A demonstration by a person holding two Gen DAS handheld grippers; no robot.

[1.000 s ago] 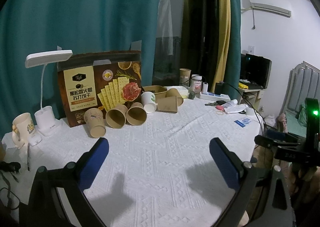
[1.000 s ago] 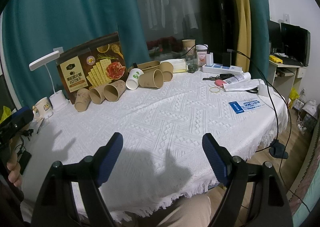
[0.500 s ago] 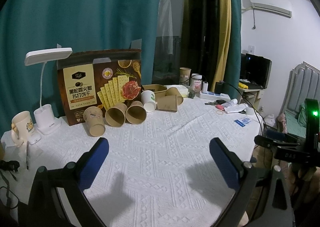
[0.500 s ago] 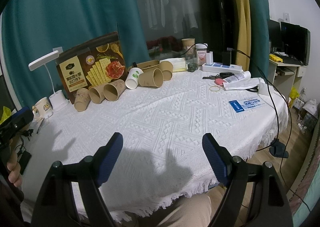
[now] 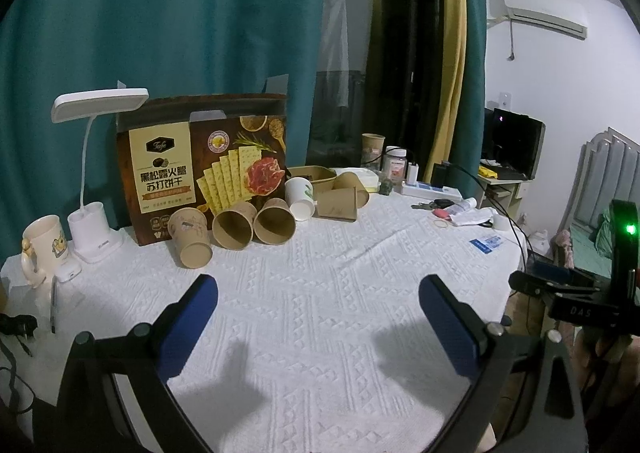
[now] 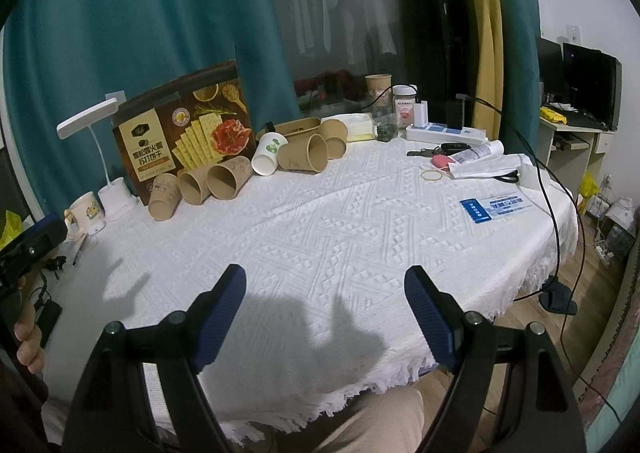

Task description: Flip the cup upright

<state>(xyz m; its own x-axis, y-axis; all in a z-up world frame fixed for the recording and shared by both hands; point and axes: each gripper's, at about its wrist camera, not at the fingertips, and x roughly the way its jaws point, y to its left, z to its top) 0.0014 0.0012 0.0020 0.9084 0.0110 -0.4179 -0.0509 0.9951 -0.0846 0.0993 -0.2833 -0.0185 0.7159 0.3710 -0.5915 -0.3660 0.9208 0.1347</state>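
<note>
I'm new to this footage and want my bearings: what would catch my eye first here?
A row of brown paper cups lying on their sides at the far edge of the white tablecloth, in front of a big cracker box. A white cup lies tipped among them. Both the left gripper and the right gripper hover open near the table's front, holding nothing.

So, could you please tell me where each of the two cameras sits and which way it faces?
Left wrist: on the left gripper, low over the white tablecloth, facing the brown cracker box; its open blue fingers and the right gripper show.
Right wrist: on the right gripper, farther back, facing the same way; its open fingers, a trouser leg and the left gripper show.
Shared: the tipped brown paper cups.
</note>
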